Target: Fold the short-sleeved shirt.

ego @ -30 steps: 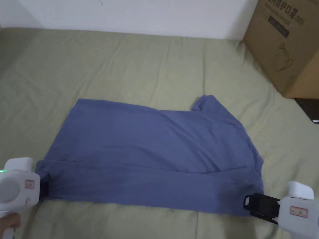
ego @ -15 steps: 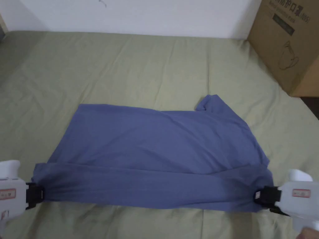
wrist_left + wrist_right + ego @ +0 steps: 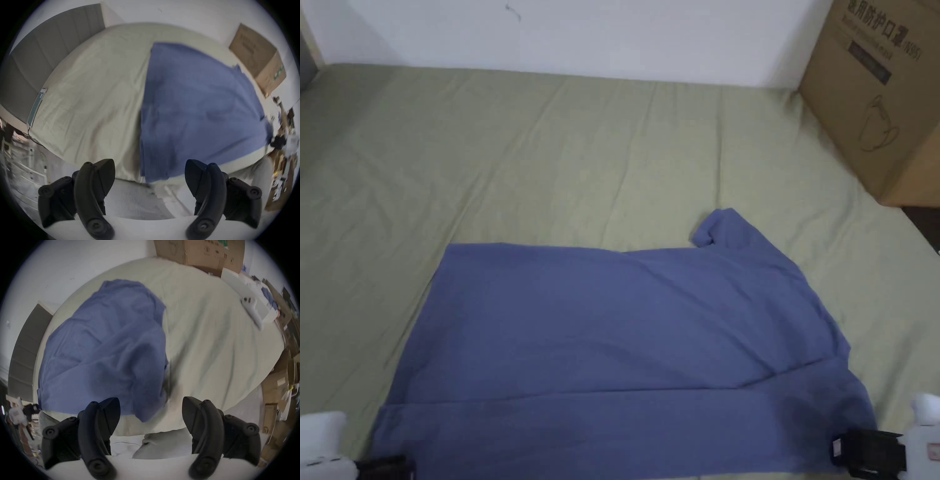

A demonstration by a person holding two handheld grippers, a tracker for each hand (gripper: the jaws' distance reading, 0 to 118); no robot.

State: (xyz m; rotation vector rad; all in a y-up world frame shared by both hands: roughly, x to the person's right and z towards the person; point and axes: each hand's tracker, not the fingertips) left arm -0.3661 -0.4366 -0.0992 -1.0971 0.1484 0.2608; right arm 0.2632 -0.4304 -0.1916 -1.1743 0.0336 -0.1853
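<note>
The blue short-sleeved shirt (image 3: 625, 350) lies flat on the green bedsheet (image 3: 550, 156), its near strip folded over and one sleeve (image 3: 725, 228) poking out at the far right. My left gripper (image 3: 381, 467) sits at the shirt's near left corner, my right gripper (image 3: 853, 451) at its near right corner. In the left gripper view the left gripper (image 3: 149, 162) is open, the shirt (image 3: 194, 105) lying just past the jaws. The right gripper (image 3: 151, 400) is open too, the shirt (image 3: 105, 345) corner resting ahead of its jaws.
A cardboard box (image 3: 881, 106) stands on the bed at the far right against the white wall. A white handheld device (image 3: 253, 311) lies on the sheet to the right. A grey padded panel (image 3: 48, 56) borders the bed's left end.
Both grippers were shut on the ends of the shirt's near fold, holding it stretched. Now they have let go and drawn back, and the fold lies flat on the bed.
</note>
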